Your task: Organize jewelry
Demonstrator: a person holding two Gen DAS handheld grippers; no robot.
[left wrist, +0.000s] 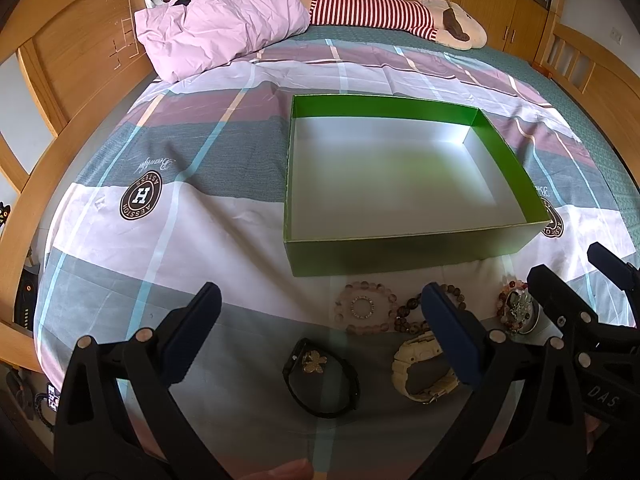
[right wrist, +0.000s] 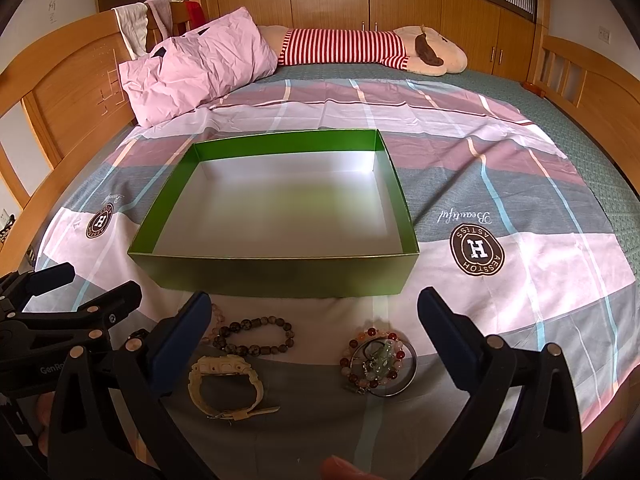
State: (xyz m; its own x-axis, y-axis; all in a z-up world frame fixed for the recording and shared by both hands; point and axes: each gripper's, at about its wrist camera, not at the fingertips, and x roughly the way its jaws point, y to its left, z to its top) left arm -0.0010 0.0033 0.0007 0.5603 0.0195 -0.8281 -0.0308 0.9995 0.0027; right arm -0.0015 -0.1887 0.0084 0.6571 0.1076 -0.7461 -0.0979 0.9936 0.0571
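A green box [left wrist: 400, 254] with a white, empty inside lies open on the bed; it also shows in the right wrist view [right wrist: 280, 276]. In front of it lie a black watch [left wrist: 320, 376] with a gold flower charm, a cream watch [left wrist: 424, 368] [right wrist: 228, 384], a pale pink bead bracelet [left wrist: 366, 308], a dark bead bracelet [right wrist: 256, 336] and a heap of red-and-white beads with a jade pendant and a bangle [right wrist: 378, 360] [left wrist: 518, 308]. My left gripper [left wrist: 320, 320] is open above the watches. My right gripper [right wrist: 314, 320] is open above the cream watch and the bead heap.
The bed has a checked cover [left wrist: 200, 220]. A pink pillow [left wrist: 216, 20] and a striped plush toy [left wrist: 380, 10] lie at the far end. Wooden bed rails [left wrist: 24, 208] run along the left and right sides.
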